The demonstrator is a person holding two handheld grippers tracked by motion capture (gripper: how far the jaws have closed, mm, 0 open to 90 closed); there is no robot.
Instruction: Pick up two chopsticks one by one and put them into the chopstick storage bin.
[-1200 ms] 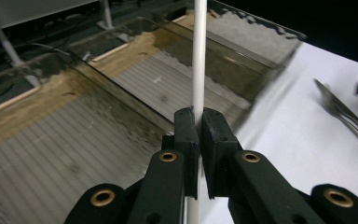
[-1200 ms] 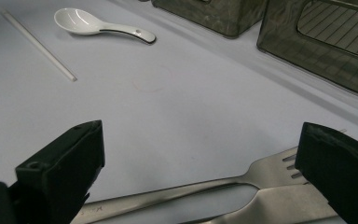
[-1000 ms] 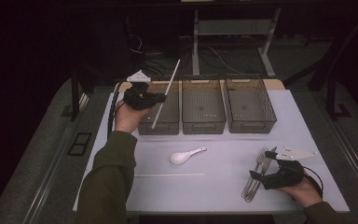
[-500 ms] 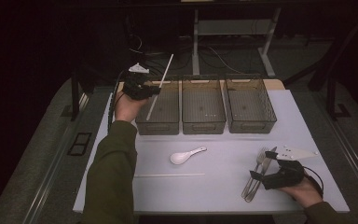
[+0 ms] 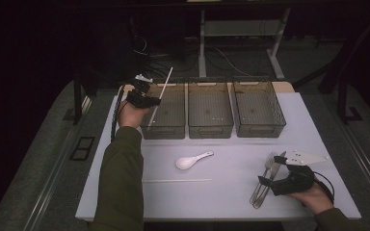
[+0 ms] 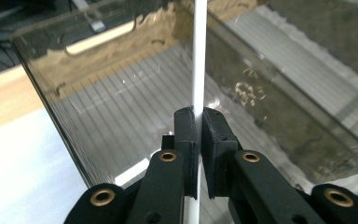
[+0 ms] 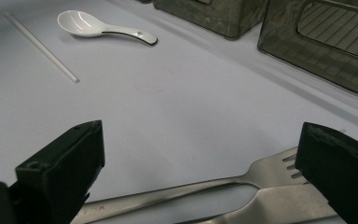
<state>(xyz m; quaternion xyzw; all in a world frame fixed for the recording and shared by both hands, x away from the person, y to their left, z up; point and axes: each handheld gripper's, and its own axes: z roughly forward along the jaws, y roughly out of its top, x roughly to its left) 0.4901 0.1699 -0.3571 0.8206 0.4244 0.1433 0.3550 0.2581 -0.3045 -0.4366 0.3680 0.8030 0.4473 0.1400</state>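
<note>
- The left gripper (image 5: 147, 98) is up at the far left of the worktop (image 5: 231, 192), over the leftmost of three smoky clear plastic bins (image 5: 166, 110); its fingers (image 6: 186, 140) are clamped tight on a white chopstick (image 5: 160, 96).
- In the left gripper view the chopstick (image 6: 198, 56) runs straight up from between the pads, in front of the ribbed floor and transparent wall of that bin (image 6: 121, 107).
- From the high view the chopstick slants from above the bin's far rim down into the bin; whether its lower tip touches the bin floor I cannot tell.
- A second white chopstick (image 5: 178, 181) lies flat on the worktop near the front edge, just in front of a white ceramic soup spoon (image 5: 192, 160).
- The right gripper (image 5: 272, 179) rests low at the front right of the worktop, fingers (image 7: 60, 172) spread wide and gripping nothing.
- Two metal forks (image 5: 265, 180) lie side by side on the worktop, passing between those open fingers; in the right gripper view the forks (image 7: 261, 184) lie flat, and contact with the pads cannot be made out.
- The middle bin (image 5: 209, 108) and right bin (image 5: 257, 106) stand in a row beside the first.
</note>
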